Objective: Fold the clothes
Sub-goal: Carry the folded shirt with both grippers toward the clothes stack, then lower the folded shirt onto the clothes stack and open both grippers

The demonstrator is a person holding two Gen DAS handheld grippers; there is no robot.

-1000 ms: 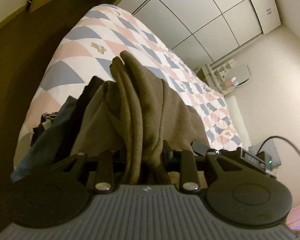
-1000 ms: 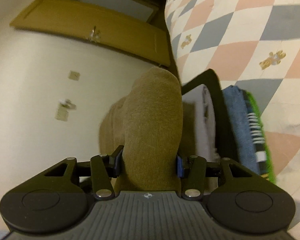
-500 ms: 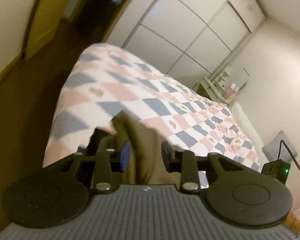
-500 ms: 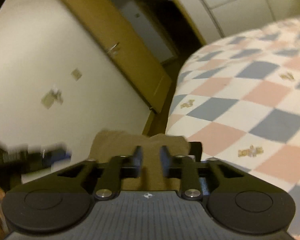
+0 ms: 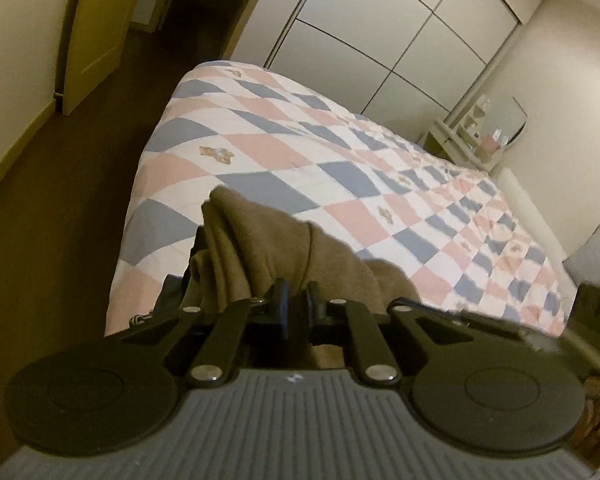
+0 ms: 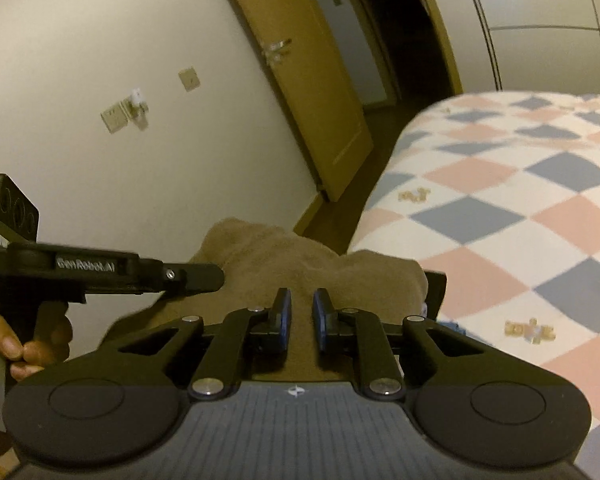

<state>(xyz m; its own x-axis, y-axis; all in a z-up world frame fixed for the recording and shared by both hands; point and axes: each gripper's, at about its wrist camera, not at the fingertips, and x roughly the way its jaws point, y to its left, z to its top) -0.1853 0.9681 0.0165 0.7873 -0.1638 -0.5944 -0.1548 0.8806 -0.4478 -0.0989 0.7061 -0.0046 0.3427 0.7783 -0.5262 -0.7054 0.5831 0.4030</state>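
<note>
We lift the brown garment [image 5: 284, 248] higher than a second ago, above the pile at the edge of the bed [image 5: 300, 160] (it hangs bunched, not flat). Our left hand-held gripper [image 5: 296, 300] and right hand-held gripper [image 6: 299, 312] each pinch its cloth, fingers narrowed; we judge a spread-out comes next.

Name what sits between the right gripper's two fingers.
Brown garment fabric fills the gap between the right gripper fingers, seen in the right wrist view.

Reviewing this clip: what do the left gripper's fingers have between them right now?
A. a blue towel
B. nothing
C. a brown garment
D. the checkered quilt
C: in the left wrist view the left gripper is nearly closed on the brown garment, above the checkered quilt.
</note>
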